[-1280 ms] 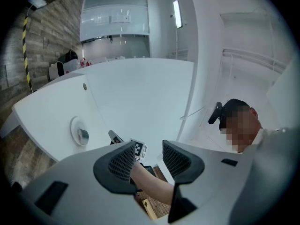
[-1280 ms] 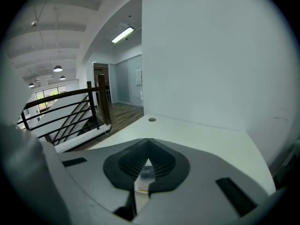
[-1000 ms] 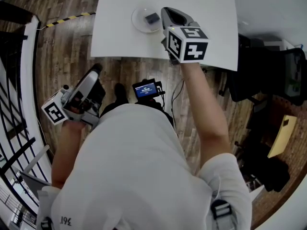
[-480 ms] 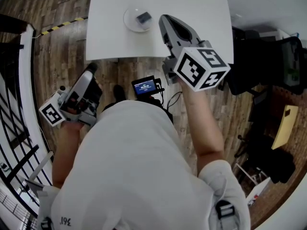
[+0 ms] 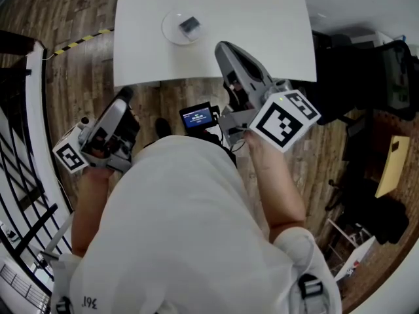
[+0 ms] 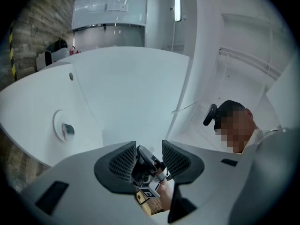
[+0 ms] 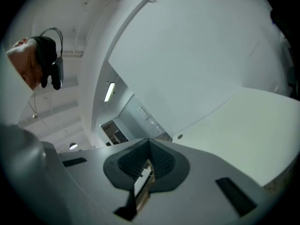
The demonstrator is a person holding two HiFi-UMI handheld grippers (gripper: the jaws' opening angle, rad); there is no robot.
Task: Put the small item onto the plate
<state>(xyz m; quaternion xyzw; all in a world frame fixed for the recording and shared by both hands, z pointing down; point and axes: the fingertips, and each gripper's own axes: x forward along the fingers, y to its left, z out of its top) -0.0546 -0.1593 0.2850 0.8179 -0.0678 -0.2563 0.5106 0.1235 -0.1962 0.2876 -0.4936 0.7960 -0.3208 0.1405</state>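
Note:
A small dark item (image 5: 190, 25) lies on a clear round plate (image 5: 171, 31) near the front edge of the white table (image 5: 262, 18). In the left gripper view the plate (image 6: 58, 122) shows at the left, with the item (image 6: 68, 131) on it. My right gripper (image 5: 223, 48) is shut and empty, held up off the table's front edge, to the right of the plate. Its own view shows the jaws (image 7: 149, 147) pressed together with nothing between them. My left gripper (image 5: 126, 95) hangs over the wooden floor, left of my body. Its jaws (image 6: 149, 156) stand open and hold nothing.
A small device with a lit screen (image 5: 198, 118) sits at the person's front, below the table edge. A black chair (image 5: 393, 77) stands to the right and a dark railing (image 5: 26, 116) to the left. Yellow-black tape (image 5: 78, 40) marks the floor.
My right gripper has drawn back from the plate toward my body and tilted upward, still shut. The item stays on the plate. The left gripper has hardly moved.

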